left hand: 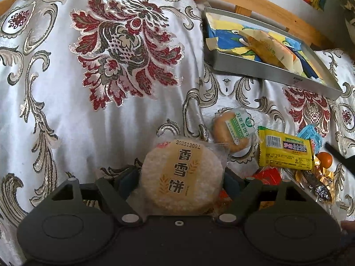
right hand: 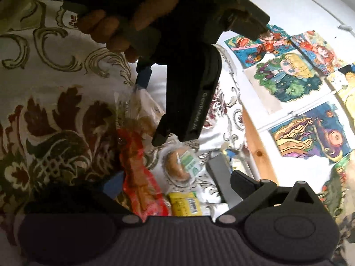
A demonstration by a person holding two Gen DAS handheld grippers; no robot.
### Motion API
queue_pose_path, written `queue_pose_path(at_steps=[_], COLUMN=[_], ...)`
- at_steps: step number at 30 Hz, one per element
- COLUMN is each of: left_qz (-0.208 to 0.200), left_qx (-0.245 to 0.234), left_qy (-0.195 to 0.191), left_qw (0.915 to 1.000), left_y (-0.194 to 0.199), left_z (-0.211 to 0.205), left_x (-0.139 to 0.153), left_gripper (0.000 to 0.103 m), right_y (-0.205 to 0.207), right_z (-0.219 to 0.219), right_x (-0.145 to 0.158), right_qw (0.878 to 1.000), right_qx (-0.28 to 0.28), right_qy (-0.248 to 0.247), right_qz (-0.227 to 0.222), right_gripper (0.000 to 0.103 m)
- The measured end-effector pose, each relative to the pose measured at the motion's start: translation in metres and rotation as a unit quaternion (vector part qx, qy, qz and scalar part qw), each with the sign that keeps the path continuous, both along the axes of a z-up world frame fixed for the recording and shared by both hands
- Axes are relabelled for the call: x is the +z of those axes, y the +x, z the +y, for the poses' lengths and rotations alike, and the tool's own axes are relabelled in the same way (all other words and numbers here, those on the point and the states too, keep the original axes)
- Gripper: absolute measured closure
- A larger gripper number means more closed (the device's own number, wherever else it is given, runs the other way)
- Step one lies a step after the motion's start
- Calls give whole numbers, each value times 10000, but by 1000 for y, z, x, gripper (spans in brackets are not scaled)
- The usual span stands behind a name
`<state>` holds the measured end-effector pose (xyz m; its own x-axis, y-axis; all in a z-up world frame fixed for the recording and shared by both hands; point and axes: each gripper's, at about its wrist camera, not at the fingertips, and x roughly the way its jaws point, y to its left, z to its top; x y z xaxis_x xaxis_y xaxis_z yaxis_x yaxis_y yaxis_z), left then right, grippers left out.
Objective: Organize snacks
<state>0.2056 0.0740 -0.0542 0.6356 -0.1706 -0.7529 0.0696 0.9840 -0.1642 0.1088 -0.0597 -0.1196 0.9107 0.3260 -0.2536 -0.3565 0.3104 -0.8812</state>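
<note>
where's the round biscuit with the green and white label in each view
Left wrist view: the round biscuit lies on the cloth right of centre, just beyond the rice cracker held in the left gripper.
Right wrist view: the same biscuit lies below centre, just under the tip of the left gripper.
Shared landmark: the yellow packet, beside the biscuit in both.
</note>
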Motion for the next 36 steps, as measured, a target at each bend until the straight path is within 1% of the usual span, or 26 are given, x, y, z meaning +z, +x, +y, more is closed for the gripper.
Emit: queue_pose_path(at_steps=[3,5,6,8,10,11,13,15,18,20,21,25,27,28,29,30,31,32,34,36], left_qz=[14,2,-10,-41,-85,-109,-138,-144,-85,-21,-8,21,45,33,20,13,-1,-26,-64,-115], left_qx=[-5,-15,-21,-37,-68,-76,-59,-36,54,166,232,375,400,393,385,379,383,394,422,453], left_qy=[26,54,59,58,52,45,-4,-57,-241,-463,-522,-701,-760,-748,-729,-723,-737,-761,-801,-828], left_qw=[10000,10000,10000,10000,9999,9999,9999,9999,9997,9988,9984,9968,9963,9964,9966,9967,9965,9963,9959,9955], left_y=[0,1,0,0,-1,-2,-3,-2,0,1,1,2,3,3,3,3,3,3,2,1], left_z=[0,-1,-1,-2,-2,-3,-1,1,5,11,13,19,20,19,18,18,18,18,19,20], left_x=[-2,-3,-3,-2,-1,0,1,3,4,5,5,5,4,4,4,4,4,5,6,7], left_gripper=[22,22,22,24,26,27,27,27,27,27,27,27,27,27,27,28,28,28,28,28], right_y=[6,3,-1,-6,-14,-16,-17,-17,-20,-18,-14,1,6,8,8,7,5,2,-3,-6], right_z=[2,4,5,6,5,4,3,0,-3,0,1,7,8,9,10,9,10,10,10,9], right_x=[0,0,-3,-6,-9,-9,-10,-11,-18,-18,-18,-16,-14,-14,-14,-16,-18,-21,-26,-26], right_qw=[9999,9997,9996,9990,9984,9984,9987,9990,9982,9981,9982,9988,9991,9992,9993,9992,9990,9986,9981,9981], right_qx=[75,166,221,325,377,374,307,197,150,105,58,-150,-210,-219,-191,-137,-88,-41,25,18], right_qy=[-17,-77,-147,-294,-411,-432,-413,-364,-561,-568,-548,-373,-283,-262,-262,-306,-376,-471,-594,-581], right_qz=[65,133,129,58,10,-7,30,159,162,212,250,287,226,198,196,239,243,218,186,180], right_gripper=[7,19,23,38,47,49,50,50,50,45,45,35,34,40,51,58,76,83,86,89])
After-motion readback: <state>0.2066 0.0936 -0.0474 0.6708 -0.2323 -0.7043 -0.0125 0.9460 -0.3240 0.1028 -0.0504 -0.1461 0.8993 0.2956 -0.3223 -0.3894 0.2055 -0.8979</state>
